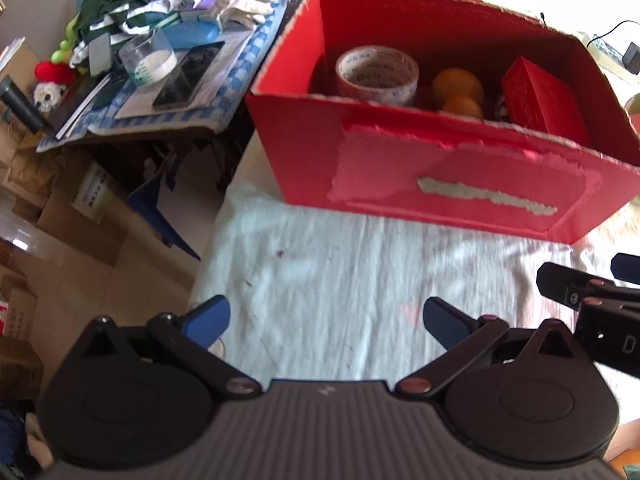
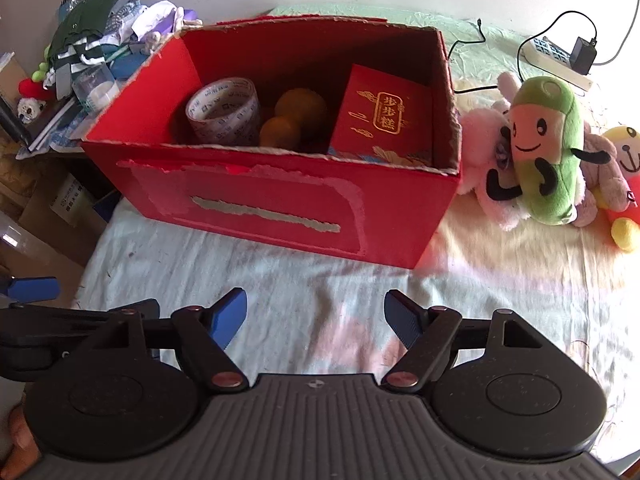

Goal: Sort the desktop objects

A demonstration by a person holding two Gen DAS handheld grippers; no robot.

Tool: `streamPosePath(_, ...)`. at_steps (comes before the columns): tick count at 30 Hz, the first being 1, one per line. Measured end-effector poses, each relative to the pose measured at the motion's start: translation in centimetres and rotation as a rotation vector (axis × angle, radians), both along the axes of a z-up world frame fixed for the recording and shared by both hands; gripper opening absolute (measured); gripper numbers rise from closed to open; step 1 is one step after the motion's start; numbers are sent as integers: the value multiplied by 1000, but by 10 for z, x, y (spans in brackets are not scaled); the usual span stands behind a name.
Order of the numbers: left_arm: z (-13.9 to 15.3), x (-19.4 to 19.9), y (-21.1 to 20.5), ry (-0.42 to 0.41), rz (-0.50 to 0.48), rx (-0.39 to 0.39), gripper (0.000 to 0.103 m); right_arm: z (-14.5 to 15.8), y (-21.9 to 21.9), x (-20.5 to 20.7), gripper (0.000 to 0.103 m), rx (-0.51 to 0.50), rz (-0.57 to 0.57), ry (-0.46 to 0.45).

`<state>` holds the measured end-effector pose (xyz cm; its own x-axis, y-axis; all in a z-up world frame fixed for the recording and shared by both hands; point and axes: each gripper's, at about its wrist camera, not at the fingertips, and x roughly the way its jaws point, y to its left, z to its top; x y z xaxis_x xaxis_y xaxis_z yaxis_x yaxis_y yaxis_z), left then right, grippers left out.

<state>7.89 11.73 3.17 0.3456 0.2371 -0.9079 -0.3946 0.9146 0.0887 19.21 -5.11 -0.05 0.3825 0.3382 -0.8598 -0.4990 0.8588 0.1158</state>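
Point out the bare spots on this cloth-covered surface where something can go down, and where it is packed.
Free: the white cloth between the red box and both open grippers, left gripper and right gripper. Crowded: right of the box, the plush toys press together; inside, tape roll, oranges and red packet leave little room.

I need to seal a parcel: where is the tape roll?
The tape roll stands inside the red box at its left end, beside the two oranges.
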Motion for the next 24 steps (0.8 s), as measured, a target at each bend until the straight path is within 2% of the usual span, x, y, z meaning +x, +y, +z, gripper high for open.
streamPosePath(4,2,6,12,-1,-30,20,103,6,11,3,78,23,-52,-3)
streamPosePath(10,-2,15,27,12,-84,12,103,-1,24,3,78,-2,-108,14)
streamPosePath(24,11,29,29,-32,-179,24,103,8,27,1,78,-21,-209,-17)
